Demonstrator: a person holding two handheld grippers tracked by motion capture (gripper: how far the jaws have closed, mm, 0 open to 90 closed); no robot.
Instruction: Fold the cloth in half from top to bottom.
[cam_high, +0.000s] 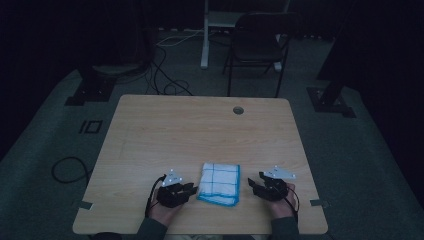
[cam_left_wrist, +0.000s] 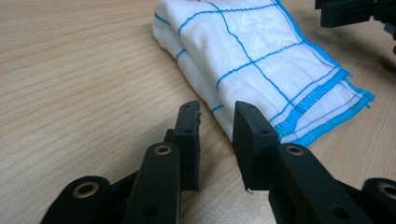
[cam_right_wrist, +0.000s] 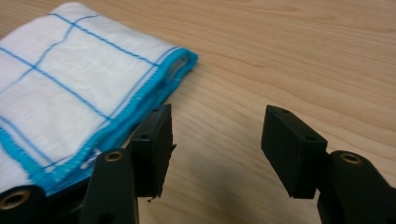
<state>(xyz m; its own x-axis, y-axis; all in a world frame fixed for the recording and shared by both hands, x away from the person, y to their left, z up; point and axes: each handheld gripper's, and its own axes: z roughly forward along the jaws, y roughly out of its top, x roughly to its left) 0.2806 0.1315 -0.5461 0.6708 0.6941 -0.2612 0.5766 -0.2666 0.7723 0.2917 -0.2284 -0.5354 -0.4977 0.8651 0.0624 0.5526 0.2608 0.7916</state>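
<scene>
Folded cloth (cam_high: 219, 184) lies near table (cam_high: 200, 125) front edge, btwn my left gripper (cam_left_wrist: 217, 123) & right gripper (cam_right_wrist: 217, 135); both jaws spread, holding nothing

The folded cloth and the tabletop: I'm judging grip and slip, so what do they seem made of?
Folded cloth: likely soft woven cotton, matte, white with blue grid lines and stitched blue hem. Tabletop: smooth, light wood-grain surface, possibly laminate rather than solid wood; faint sheen.

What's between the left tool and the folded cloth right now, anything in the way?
Nothing visible. The left tool points at the folded cloth with only bare table between them, its jaws apart.
</scene>
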